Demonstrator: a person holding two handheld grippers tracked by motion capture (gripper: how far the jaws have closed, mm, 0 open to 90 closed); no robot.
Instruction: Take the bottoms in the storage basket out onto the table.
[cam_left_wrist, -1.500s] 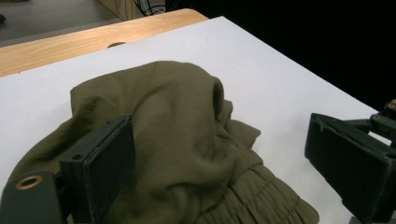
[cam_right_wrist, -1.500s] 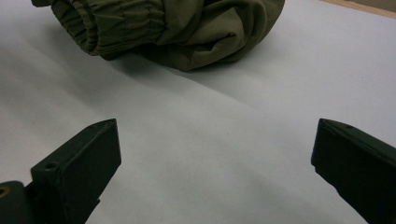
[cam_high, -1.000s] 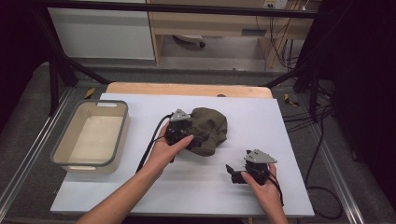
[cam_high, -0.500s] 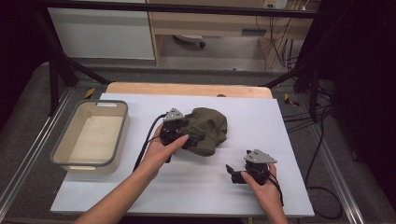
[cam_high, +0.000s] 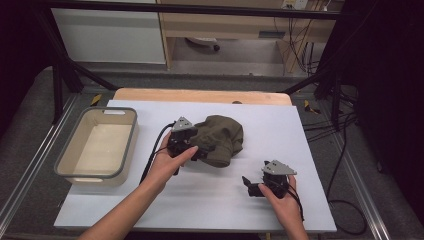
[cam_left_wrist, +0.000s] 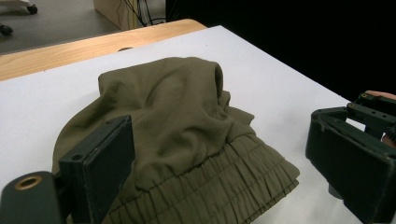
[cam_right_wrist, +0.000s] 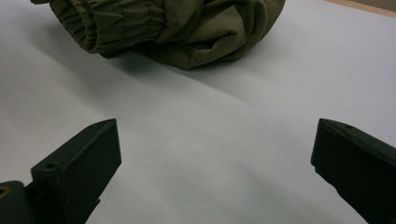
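A crumpled olive-green garment (cam_high: 222, 136) with an elastic hem lies on the white table top (cam_high: 280, 130), just behind its middle. My left gripper (cam_high: 189, 148) is at the garment's left edge. In the left gripper view it (cam_left_wrist: 219, 158) stands open, jaws wide apart on either side of the gathered hem (cam_left_wrist: 219, 186). My right gripper (cam_high: 248, 184) rests low near the front right of the table, pointing left. In the right gripper view it (cam_right_wrist: 215, 154) is open over bare table, with the garment (cam_right_wrist: 177, 23) farther off.
A pale rectangular bin (cam_high: 131, 142) stands at the table's left edge, nothing visible inside. A wooden strip (cam_high: 200, 95) runs along the table's far edge. Black frame bars and cables (cam_high: 340, 125) stand beyond the right side.
My left gripper has shifted slightly to the left along the garment's edge. The right gripper and the garment have stayed where they were.
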